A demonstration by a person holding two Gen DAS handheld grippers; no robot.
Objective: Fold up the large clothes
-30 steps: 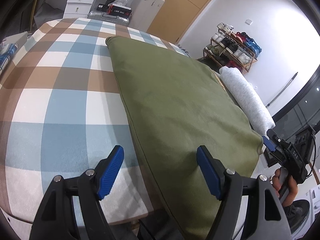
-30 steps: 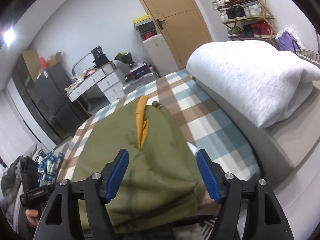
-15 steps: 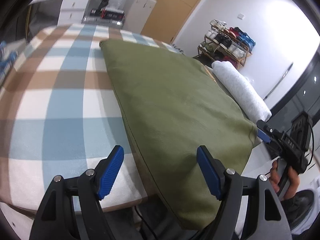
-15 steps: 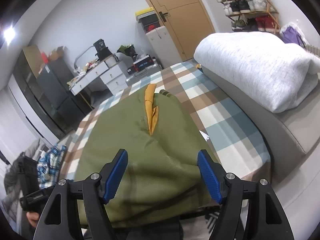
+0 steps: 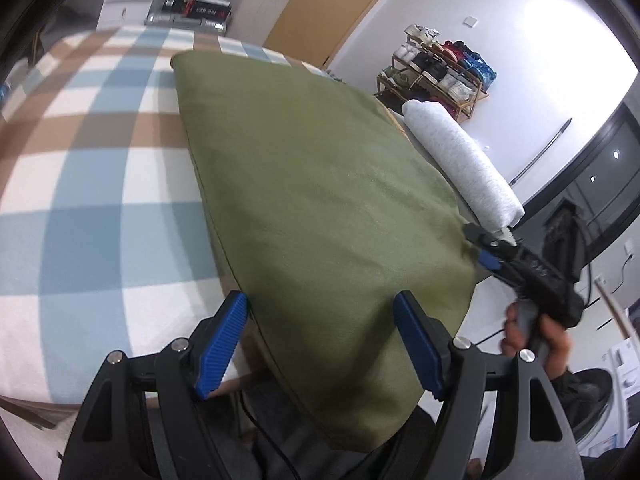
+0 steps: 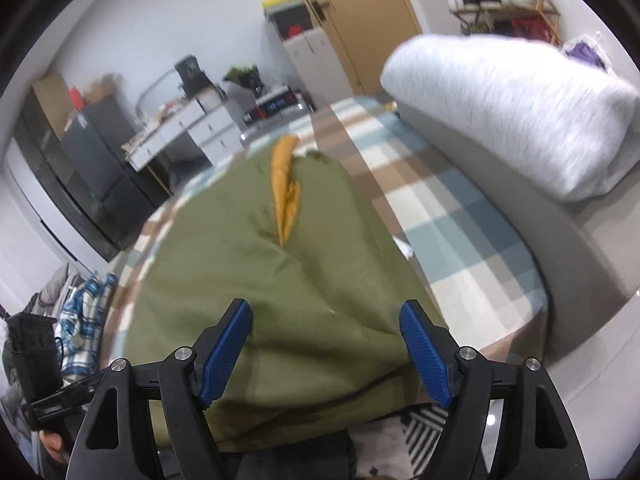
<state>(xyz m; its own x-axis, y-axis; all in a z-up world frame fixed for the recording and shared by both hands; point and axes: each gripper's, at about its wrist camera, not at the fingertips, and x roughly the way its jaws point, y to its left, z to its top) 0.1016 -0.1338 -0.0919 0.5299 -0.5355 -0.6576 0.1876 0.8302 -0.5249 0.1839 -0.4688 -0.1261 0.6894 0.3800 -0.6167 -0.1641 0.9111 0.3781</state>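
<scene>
Green garment [image 5: 320, 208] on, seemingly, bed [image 5: 92, 184]

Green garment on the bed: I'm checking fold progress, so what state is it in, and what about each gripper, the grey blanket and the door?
Green garment: spread on the checked bedspread, near edge hanging over the bed's side, orange lining showing.
Left gripper: jaws open over the garment's hanging edge, nothing gripped.
Right gripper: jaws opening, over the garment, no cloth pinched.
Grey blanket: folded, bundled beside the bedspread.
Door: closed.

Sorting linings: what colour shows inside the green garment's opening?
Orange lining inside the green garment, best in the right wrist view.
</scene>
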